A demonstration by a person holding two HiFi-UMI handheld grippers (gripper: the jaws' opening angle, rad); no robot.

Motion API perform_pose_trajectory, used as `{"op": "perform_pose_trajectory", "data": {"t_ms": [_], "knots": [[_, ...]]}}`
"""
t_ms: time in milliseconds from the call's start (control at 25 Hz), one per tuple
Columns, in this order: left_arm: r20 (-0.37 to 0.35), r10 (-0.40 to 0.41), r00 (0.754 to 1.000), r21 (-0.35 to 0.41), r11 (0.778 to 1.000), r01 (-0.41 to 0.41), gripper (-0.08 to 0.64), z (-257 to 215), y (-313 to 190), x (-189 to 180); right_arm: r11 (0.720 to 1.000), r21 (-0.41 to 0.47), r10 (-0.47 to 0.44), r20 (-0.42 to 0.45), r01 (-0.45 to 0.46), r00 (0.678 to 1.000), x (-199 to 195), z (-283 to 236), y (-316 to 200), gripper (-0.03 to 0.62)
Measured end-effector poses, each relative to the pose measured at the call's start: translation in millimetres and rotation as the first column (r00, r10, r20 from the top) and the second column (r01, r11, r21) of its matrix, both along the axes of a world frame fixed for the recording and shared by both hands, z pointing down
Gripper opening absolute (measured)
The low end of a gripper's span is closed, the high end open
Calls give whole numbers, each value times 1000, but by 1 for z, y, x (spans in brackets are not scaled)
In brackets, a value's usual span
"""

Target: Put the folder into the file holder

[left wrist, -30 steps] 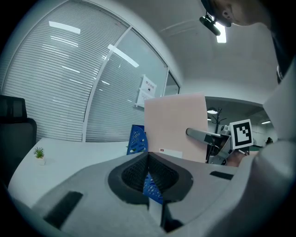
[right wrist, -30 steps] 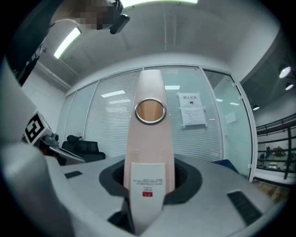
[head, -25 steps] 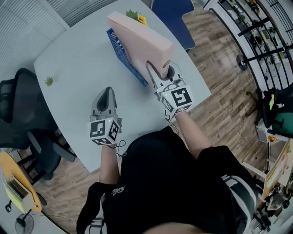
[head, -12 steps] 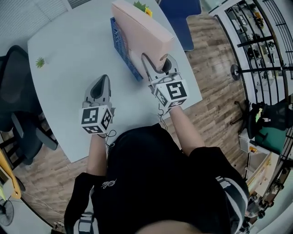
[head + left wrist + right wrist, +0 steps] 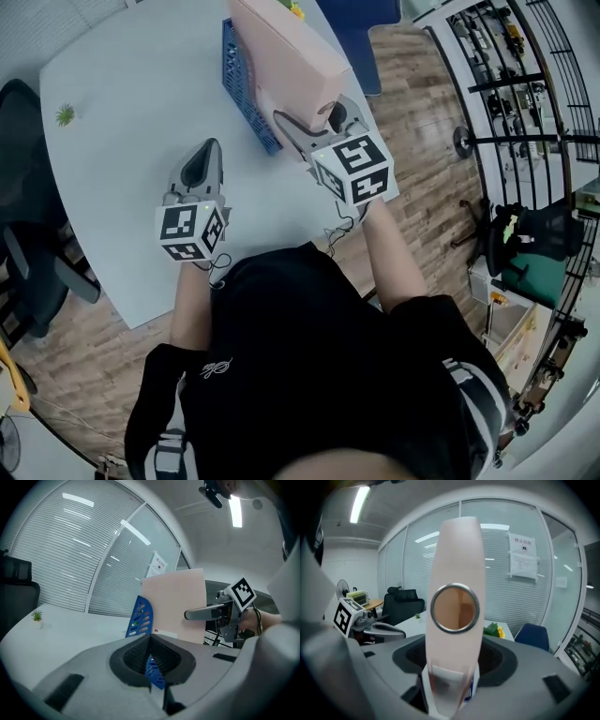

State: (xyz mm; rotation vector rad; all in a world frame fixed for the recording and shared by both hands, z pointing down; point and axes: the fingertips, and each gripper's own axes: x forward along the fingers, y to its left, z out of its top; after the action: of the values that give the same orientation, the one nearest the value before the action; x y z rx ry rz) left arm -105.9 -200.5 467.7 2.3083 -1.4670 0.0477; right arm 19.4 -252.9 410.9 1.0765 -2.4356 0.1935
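1. Folder (image 5: pixel 291 52) and blue holder (image 5: pixel 242 84) share a pale grey table (image 5: pixel 122 141) over a wood floor (image 5: pixel 422 141). Well left of the holder, a small plant (image 5: pixel 65 114) sits on the table and a black chair (image 5: pixel 23 131) stands past the table edge. Behind the holder are a yellow flower (image 5: pixel 500 632), a blue chair (image 5: pixel 532 637) and glass walls with blinds (image 5: pixel 79 559).
2. The folder is pale pink and thick. It stands on edge in the holder with its spine toward the person. The spine (image 5: pixel 457 573) has a metal-rimmed finger hole, with a label pocket below it.
3. The right gripper (image 5: pixel 312 111) is at the near end of the holder. Its jaws are opening and stand either side of the spine, with dark gaps between the pads and the folder.
4. The left gripper (image 5: pixel 210 145) rests on the table left of the holder. Its jaws are closed tip to tip with nothing between them.
5. A second ago the right jaws were close in on the spine; now they are spread wide. The folder has stayed in the holder, and the left gripper has kept its place beside it.
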Motion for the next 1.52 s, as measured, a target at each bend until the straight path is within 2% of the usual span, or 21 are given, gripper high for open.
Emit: {"op": "perform_pose_trajectory", "data": {"t_ms": [280,360,400,480,600,840,1080,1240,1520], "knots": [[-10,-13,1000,-12,1000,12,-2,3,3,-10,982,-187,8,-37,-15,999,-2,9,0,305],[-16,-15,1000,-15,1000,15,-2,4,3,-11,979,-201,6,-76,-21,997,0,12,-1,297],[-18,-15,1000,-16,1000,15,-2,4,4,-11,981,-195,1,-104,-22,995,2,13,-1,247],[-19,-14,1000,-15,1000,13,-2,5,4,-13,983,-185,-8,-143,-18,990,4,14,-2,214],[-21,-14,1000,-18,1000,13,-2,8,4,-16,982,-189,-1,-135,-24,991,3,14,-2,190],[-18,-15,1000,-21,1000,15,-2,8,3,-19,987,-151,53,-53,-61,997,5,9,0,163],[-10,-15,1000,-26,1000,15,-2,10,5,-21,996,-44,79,35,-78,996,13,2,8,150],[-6,-6,1000,-29,1000,6,-2,12,7,-16,996,-6,92,99,-92,991,19,0,14,147],[-1,8,1000,-28,1000,-8,-2,13,9,-9,991,92,80,145,-94,986,20,-16,12,147]]}}
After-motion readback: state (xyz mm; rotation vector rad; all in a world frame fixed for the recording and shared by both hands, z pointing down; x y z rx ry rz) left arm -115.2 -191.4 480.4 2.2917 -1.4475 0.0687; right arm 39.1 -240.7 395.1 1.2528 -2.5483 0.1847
